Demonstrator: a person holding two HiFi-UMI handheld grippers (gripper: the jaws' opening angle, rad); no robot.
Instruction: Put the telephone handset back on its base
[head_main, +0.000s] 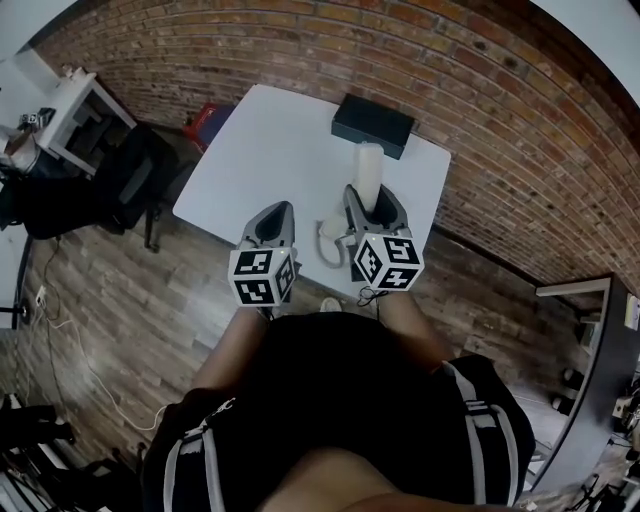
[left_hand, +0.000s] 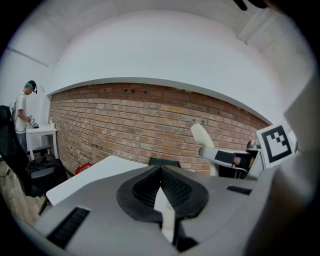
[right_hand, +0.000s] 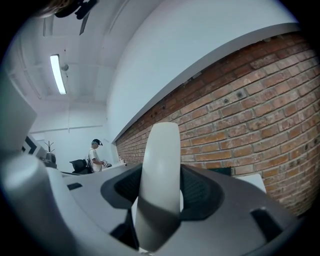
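holding the white plastic telephone handset (head_main: 369, 165) upright in my right gripper (head_main: 374, 205) atm, jaws clamped on its middle and the top end poking up above the pads. from the head view it looks to be over the near side of the white rectangular table (head_main: 270, 150), well apart from the flat black base (head_main: 372, 125), which sits at the far edge by the red brick wall (head_main: 300, 50).

my guess is it's light, stiff and kinda slick, being smooth plastic. the narrow middle seems the right place to grab, though it could pivot in the pads. i reckon the curly white cord (head_main: 328, 245) dangling below will tug a little too.

left gripper (head_main: 275, 210) is just beside the right one, jaws closed together with nothing in them.
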